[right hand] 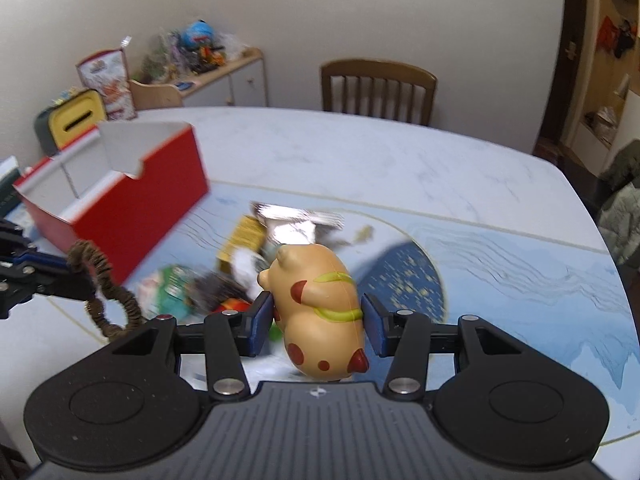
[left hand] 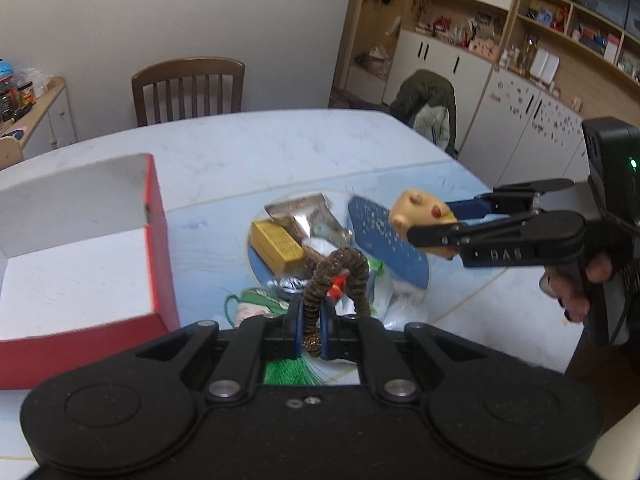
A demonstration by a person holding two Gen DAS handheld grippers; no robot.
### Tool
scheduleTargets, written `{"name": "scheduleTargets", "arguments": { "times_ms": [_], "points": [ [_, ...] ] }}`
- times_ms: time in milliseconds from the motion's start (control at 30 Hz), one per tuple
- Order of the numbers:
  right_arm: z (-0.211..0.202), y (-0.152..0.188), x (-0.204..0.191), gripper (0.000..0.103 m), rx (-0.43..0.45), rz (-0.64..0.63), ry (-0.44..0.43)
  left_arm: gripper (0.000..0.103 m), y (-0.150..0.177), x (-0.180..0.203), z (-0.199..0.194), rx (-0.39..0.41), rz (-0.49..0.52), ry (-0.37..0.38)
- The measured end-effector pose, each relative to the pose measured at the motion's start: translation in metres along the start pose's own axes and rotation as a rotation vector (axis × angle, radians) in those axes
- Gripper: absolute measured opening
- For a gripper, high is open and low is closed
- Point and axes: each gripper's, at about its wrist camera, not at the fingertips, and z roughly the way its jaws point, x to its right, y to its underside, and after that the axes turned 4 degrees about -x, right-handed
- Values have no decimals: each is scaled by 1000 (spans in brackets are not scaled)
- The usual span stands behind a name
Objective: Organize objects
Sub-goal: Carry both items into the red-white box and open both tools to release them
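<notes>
My left gripper (left hand: 310,330) is shut on a brown coiled hair tie (left hand: 340,276) and holds it above a pile of small objects (left hand: 296,236); the tie also shows in the right wrist view (right hand: 104,280). My right gripper (right hand: 316,320) is shut on a tan pig toy (right hand: 320,304) with red spots, lifted over the pile (right hand: 240,264). In the left wrist view the right gripper (left hand: 436,224) holds the toy (left hand: 420,210) at the right. An open red box (left hand: 80,248) with a white inside stands to the left (right hand: 120,200).
The pile holds a yellow packet (left hand: 276,244), a silver wrapper (left hand: 300,210) and a green item (left hand: 256,300) on a blue patterned mat (right hand: 520,272). Wooden chair (left hand: 188,90) stands behind the white table (left hand: 260,148). Shelves (left hand: 540,40) are at the right.
</notes>
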Motion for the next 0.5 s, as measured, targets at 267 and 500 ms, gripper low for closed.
{"name": "scheduleTargets", "arguments": {
  "times_ms": [267, 500],
  "points": [
    [-23, -29, -46, 47, 9, -47, -39, 6, -10, -27, -27, 19, -10, -34],
    [-22, -46, -95, 47, -61, -87, -13, 6, -15, -63, -48, 19, -15, -47]
  ]
}}
